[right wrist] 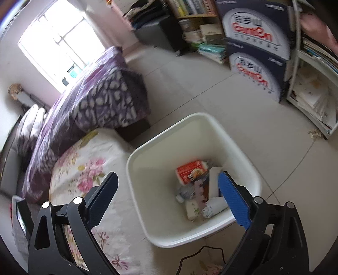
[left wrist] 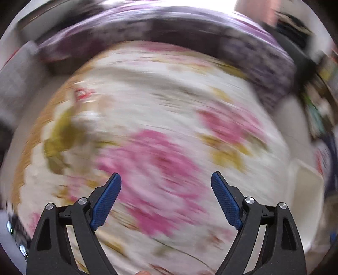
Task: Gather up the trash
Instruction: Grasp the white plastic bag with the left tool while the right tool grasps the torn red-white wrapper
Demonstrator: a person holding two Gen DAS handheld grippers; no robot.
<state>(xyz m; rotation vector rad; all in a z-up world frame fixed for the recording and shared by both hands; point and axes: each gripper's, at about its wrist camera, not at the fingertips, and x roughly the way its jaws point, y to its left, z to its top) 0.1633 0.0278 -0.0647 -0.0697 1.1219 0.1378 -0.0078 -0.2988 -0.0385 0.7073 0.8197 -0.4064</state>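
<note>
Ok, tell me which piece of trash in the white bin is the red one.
The flat packet at the far side of the bin, red-orange with a food picture. The rest is pale: a clear bottle and white crumpled paper.

Through my left wrist camera nearly everything smears: the floral sheet [left wrist: 160, 135] is streaks of pink and olive, and the purple blanket [left wrist: 253, 55] behind it has no readable pattern. At the right rim only a pale corner of the white bin [left wrist: 304, 190] shows. In my right view, my gripper's blue pad [right wrist: 234, 201] covers part of the trash [right wrist: 196, 186] in the bin, and the books [right wrist: 196, 8] are too small to read.
</note>
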